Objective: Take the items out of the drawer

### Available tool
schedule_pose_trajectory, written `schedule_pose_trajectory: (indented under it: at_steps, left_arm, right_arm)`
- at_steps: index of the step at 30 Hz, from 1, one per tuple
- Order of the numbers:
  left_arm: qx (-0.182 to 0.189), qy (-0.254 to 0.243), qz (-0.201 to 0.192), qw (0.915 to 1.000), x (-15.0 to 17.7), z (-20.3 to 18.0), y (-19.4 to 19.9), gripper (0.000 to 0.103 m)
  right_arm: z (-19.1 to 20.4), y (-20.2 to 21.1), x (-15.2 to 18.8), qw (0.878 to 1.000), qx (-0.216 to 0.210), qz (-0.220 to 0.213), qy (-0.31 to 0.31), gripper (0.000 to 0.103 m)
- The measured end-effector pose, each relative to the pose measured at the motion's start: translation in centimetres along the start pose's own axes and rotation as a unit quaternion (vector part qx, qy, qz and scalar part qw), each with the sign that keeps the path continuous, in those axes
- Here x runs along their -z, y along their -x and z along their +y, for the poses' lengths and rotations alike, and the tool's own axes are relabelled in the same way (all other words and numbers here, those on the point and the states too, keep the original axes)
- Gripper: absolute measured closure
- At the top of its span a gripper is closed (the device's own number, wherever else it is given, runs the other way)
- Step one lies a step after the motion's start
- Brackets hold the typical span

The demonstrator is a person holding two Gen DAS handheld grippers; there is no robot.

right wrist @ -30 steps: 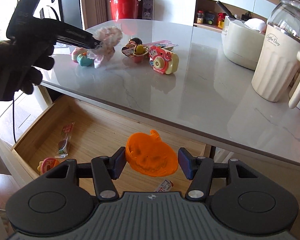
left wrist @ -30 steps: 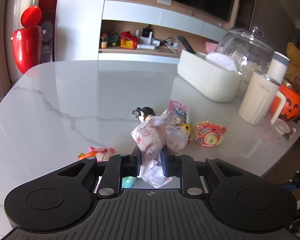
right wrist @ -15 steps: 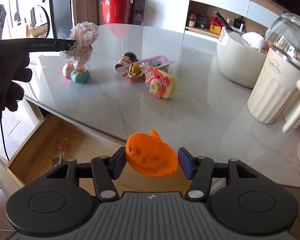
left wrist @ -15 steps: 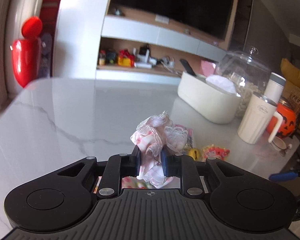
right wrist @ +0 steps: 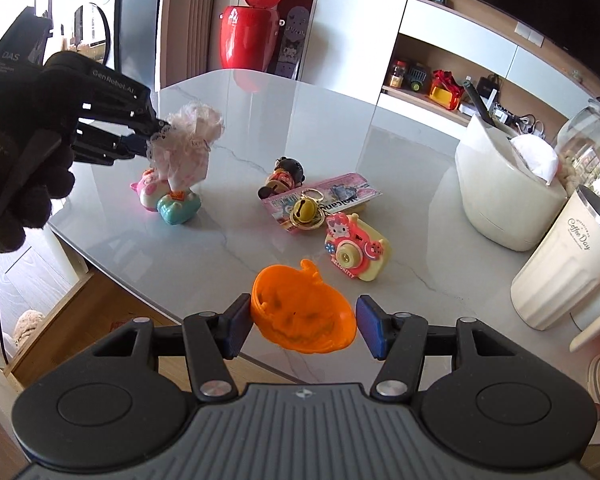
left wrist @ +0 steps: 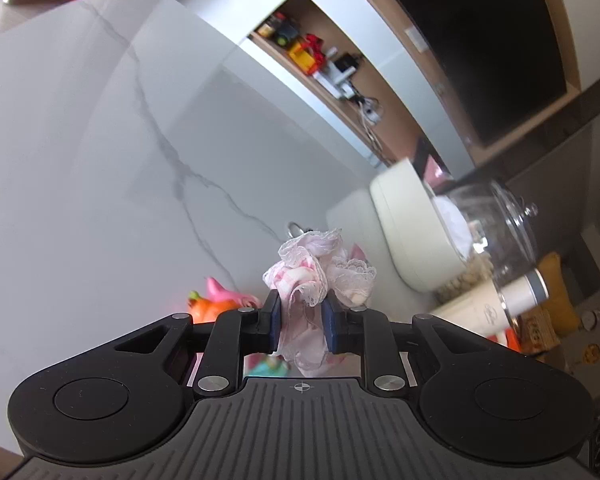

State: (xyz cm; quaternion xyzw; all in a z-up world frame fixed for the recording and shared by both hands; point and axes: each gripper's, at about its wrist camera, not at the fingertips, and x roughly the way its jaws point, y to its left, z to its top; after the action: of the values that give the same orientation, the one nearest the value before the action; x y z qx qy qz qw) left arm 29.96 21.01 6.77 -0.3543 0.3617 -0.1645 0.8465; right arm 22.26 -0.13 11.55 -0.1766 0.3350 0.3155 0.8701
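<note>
My left gripper (left wrist: pixel 300 322) is shut on a pink lace scrunchie (left wrist: pixel 316 270), which hangs above the marble table (left wrist: pixel 80 160). In the right wrist view a gloved hand holds the left gripper (right wrist: pixel 156 136), and the scrunchie (right wrist: pixel 188 140) is just over a pink and teal toy (right wrist: pixel 168 200). My right gripper (right wrist: pixel 302 326) is shut on an orange plastic pumpkin (right wrist: pixel 300 312), held above the table's near edge. A corner of the open wooden drawer (right wrist: pixel 88 300) shows at the lower left, below the tabletop.
On the table lie a small doll (right wrist: pixel 284 174), a pink packet (right wrist: pixel 328 194), a gold bell (right wrist: pixel 306 212) and a toy camera (right wrist: pixel 356 250). To the right stand a white container (right wrist: pixel 500 196), a cream mug (right wrist: pixel 568 268) and a glass jar (right wrist: pixel 592 136).
The left gripper has rolled and moved across the table with the scrunchie. The right gripper has risen from over the drawer to the table's edge with the pumpkin.
</note>
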Motion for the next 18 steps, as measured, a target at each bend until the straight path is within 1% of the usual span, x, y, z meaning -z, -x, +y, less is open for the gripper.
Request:
schedule_pose_trajectory:
  at_steps: [2,3,4,7,9,11,14,17,18]
  left_arm:
    - [0.046,-0.017,0.032,0.9983,0.8,-1.1,-1.0,0.080]
    - [0.054,-0.025,0.040,0.9974,1.2,-1.7,-1.5,0.080]
    - [0.051,-0.035,0.044,0.9971,1.7,-2.3,-2.1,0.080]
    - [0.021,-0.052,0.054,0.9970,2.8,-3.0,-3.8,0.080]
    - [0.021,-0.033,0.070,0.9968,3.2,-2.6,-4.7,0.080]
    - [0.037,0.000,0.087,0.9955,3.3,-1.8,-4.9,0.080]
    - [0.048,0.018,0.091,0.9946,3.1,-1.3,-4.6,0.079]
    - [0.065,0.036,0.101,0.9921,2.8,-0.7,-3.9,0.079]
    - [0.073,0.044,0.101,0.9913,2.8,-0.5,-3.5,0.079]
  right_arm:
    - [0.7,0.4,-0.6,1.000,-0.004,-0.020,0.014,0.047]
    - [1.2,0.6,-0.8,0.999,-0.004,-0.029,0.025,0.047]
    - [1.7,0.6,-1.0,0.999,-0.002,-0.037,0.036,0.047]
    - [2.8,0.6,-1.1,0.997,-0.007,-0.048,0.051,0.047]
    - [3.6,0.6,-1.1,0.996,-0.013,-0.058,0.061,0.047]
    - [4.4,-0.1,-1.1,0.996,-0.008,-0.059,0.073,0.046]
    - [5.0,-2.2,-1.0,0.995,0.008,-0.054,0.089,0.046]
    - [4.3,-4.4,-1.1,0.996,0.020,-0.039,0.079,0.055]
    - [3.8,-5.2,-1.3,0.997,0.026,-0.037,0.067,0.055]
